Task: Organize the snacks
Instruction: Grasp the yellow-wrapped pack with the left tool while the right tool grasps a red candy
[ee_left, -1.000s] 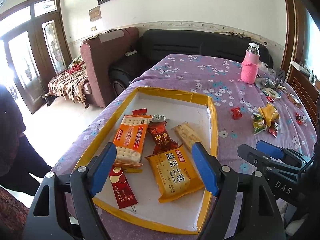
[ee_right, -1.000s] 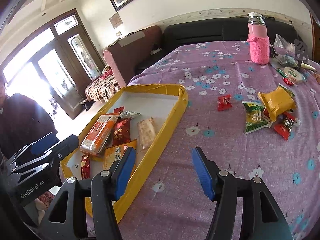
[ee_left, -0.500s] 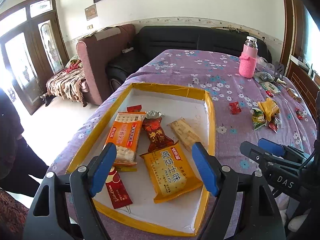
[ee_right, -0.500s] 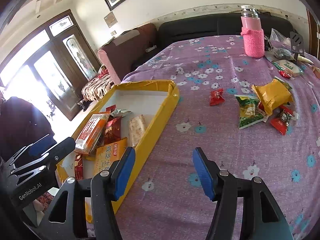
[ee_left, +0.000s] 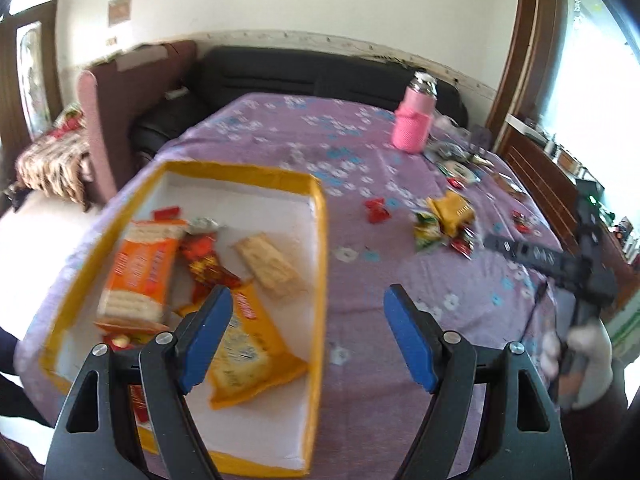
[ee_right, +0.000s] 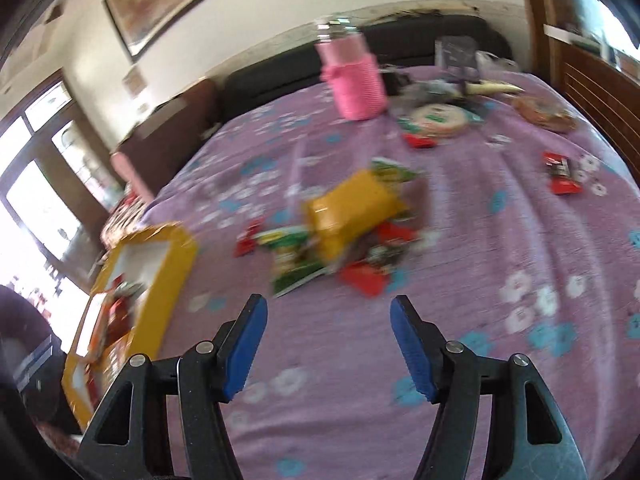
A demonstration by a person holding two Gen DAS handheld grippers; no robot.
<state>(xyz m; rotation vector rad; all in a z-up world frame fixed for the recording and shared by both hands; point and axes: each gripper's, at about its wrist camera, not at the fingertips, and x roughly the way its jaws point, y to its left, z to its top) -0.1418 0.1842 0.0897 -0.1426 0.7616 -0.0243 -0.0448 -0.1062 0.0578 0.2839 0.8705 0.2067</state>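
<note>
A yellow-rimmed white tray [ee_left: 320,248] on the purple flowered cloth holds an orange biscuit pack [ee_left: 140,276], a red-gold snack [ee_left: 206,262], a clear cracker pack [ee_left: 272,266] and a yellow pack [ee_left: 248,356]. My left gripper [ee_left: 306,336] is open and empty over the tray's right rim. My right gripper [ee_right: 326,344] is open and empty, a short way in front of a loose pile: a yellow pack [ee_right: 352,212], a green pack [ee_right: 296,264] and small red packets [ee_right: 366,280]. The pile also shows in the left wrist view [ee_left: 444,220].
A pink bottle [ee_right: 354,80] stands at the table's far side, with a round green-and-white packet [ee_right: 436,120], more wrappers and red sweets [ee_right: 562,172] to its right. A lone red sweet [ee_left: 376,210] lies between tray and pile. A sofa and armchair stand beyond the table.
Both grippers have swung right. The right gripper has moved forward toward the loose snack pile, which now fills its view. The tray has slid to the left in both views.
</note>
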